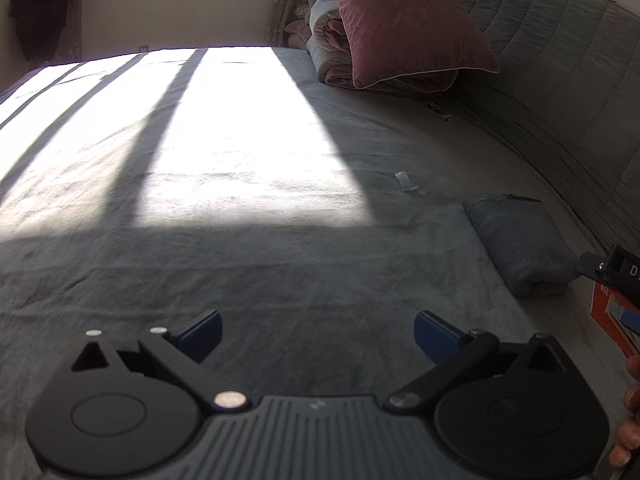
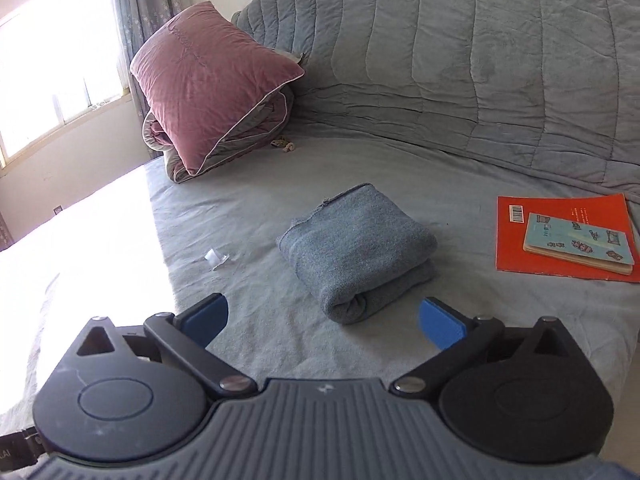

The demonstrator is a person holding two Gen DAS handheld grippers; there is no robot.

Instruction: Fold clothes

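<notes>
Hovering over the bed [image 2: 460, 168], the right gripper [image 2: 322, 322] has its blue pads [image 2: 440, 326] spread wide apart with nothing caught between them. Just ahead of it, between the lines of its two fingers and clear of both, a folded grey-blue garment [image 2: 356, 252] lies on the sheet, its rolled end turned toward the gripper. Ahead and to the right of that gripper an orange book [image 2: 560, 208] lies flat with a smaller pale blue booklet [image 2: 580, 244] stacked on top of it. A small white scrap [image 2: 216, 258] sits on the sheet ahead and to the left, near the garment but not touching it.

The left gripper [image 1: 316, 336] hangs over bare sheet, jaws equally wide and empty. From its side the same folded garment [image 1: 520, 240] sits ahead and well to the right, with part of the right gripper's black body showing just beyond it at the frame edge. A person's fingers [image 1: 632, 400] show at the right edge. A broad patch of sunlight [image 1: 240, 120] falls across the sheet ahead of the left gripper.

Farther off, ahead of both grippers, a pink pillow [image 2: 208, 80] leans on a rolled-up duvet [image 2: 256, 128] against the quilted grey headboard [image 2: 480, 60]. Beyond these, a curtain [image 2: 140, 0] hangs beside a bright window [image 2: 52, 60]
</notes>
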